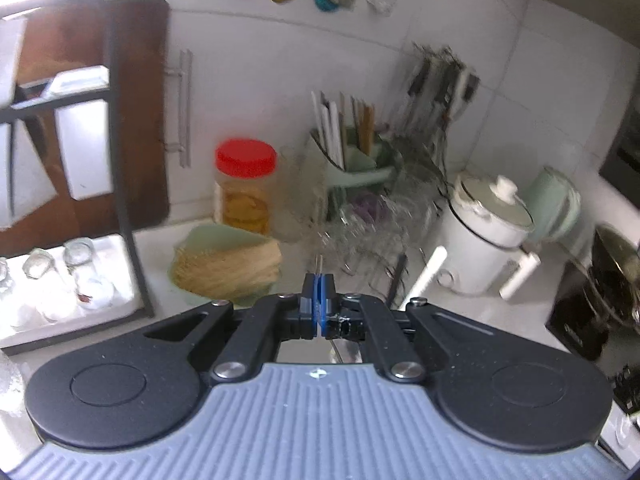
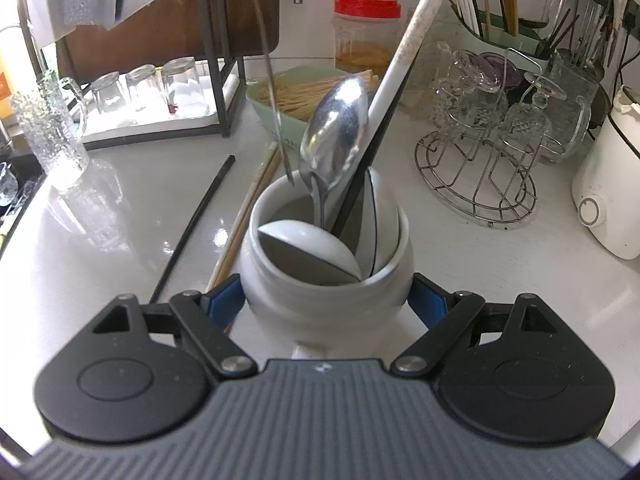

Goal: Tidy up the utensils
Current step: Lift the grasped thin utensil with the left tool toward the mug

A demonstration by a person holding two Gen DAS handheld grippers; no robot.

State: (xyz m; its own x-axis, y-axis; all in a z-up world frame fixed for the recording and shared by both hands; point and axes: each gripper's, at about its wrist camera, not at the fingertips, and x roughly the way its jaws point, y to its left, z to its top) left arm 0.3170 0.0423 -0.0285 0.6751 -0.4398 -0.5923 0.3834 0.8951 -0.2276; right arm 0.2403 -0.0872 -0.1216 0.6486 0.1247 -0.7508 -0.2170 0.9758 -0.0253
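My right gripper is shut on a white ceramic jar, its blue pads pressing both sides. In the jar stand a metal spoon, a long white handle, a black stick and white ceramic spoons. A thin, blurred metal strip reaches down from the top of that view to the jar's rim. A black chopstick and a wooden pair lie on the counter left of the jar. My left gripper is shut on a thin metal utensil; its tip pokes out ahead.
A tray of upturned glasses sits under a black rack at the left, beside a glass mug. Behind are a green dish of wooden sticks, a red-lidded jar, a wire rack with glassware, a green chopstick holder and a white cooker.
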